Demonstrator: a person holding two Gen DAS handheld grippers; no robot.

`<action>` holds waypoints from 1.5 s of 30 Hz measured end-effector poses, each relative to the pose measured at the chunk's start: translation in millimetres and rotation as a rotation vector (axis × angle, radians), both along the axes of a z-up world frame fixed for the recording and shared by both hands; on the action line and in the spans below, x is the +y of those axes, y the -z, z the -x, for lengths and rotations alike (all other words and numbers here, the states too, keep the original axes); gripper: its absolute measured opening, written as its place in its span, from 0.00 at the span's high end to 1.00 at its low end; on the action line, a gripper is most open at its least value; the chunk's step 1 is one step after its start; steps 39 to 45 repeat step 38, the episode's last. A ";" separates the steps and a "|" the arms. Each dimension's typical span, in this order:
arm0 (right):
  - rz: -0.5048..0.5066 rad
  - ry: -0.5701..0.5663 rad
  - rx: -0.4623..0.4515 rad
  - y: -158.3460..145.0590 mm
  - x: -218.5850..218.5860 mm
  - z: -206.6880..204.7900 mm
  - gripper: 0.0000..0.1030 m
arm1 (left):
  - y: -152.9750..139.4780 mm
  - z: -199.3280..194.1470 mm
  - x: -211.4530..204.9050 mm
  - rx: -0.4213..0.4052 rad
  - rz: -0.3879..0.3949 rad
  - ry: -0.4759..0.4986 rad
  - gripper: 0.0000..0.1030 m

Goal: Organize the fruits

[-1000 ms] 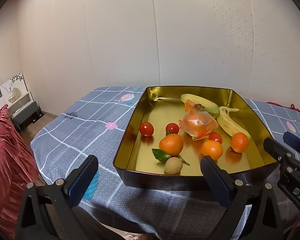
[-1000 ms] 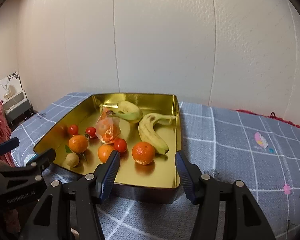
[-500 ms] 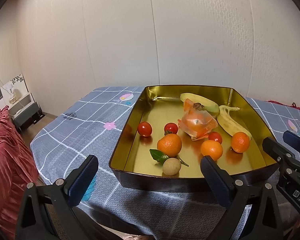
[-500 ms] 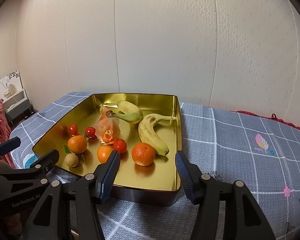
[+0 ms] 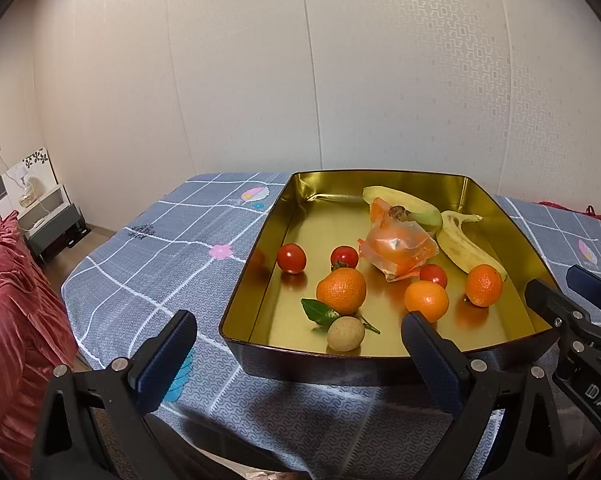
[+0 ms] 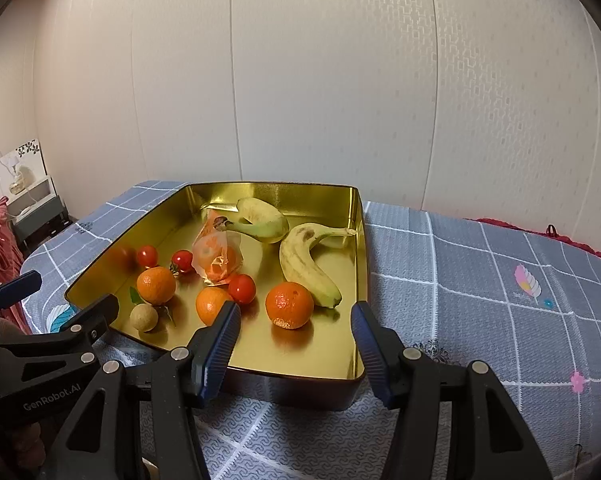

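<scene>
A gold metal tray sits on the table and holds all the fruit. In it lie two bananas, three mandarins, three cherry tomatoes, a small brown round fruit and an orange in clear plastic wrap. My left gripper hangs open just in front of the tray's near wall. My right gripper is open too, its fingers framing the nearest mandarin from the front. Neither holds anything.
A grey checked cloth covers the table, with bare cloth to the right of the tray. A red fabric seat and a low white stand are at the left. A pale wall runs behind.
Both views have drifted only slightly. The fruit and the tray have stayed where they were, and both grippers remain open.
</scene>
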State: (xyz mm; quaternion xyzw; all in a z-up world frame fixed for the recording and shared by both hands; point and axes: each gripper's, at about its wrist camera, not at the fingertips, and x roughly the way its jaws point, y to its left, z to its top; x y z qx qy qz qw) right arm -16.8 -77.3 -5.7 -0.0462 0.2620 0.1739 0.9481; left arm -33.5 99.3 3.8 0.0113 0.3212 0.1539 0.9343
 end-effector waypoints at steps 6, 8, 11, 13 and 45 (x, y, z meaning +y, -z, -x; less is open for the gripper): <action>-0.003 0.003 0.007 0.8 0.7 -1.4 0.43 | 0.1 -0.3 -0.3 0.001 -0.002 -0.001 0.00; -0.004 0.005 0.009 1.2 0.8 -1.9 0.43 | 0.4 -1.0 0.1 0.002 -0.001 0.002 0.00; -0.004 0.009 0.010 1.2 1.9 -2.1 0.43 | 0.5 -1.5 0.6 0.002 -0.001 0.003 0.00; -0.005 0.008 0.010 1.3 1.7 -2.1 0.43 | 0.3 -1.5 0.5 0.001 0.000 0.003 0.00; -0.008 0.017 0.019 2.0 2.5 -2.7 0.43 | 1.0 -3.0 -0.2 -0.002 0.019 0.012 0.00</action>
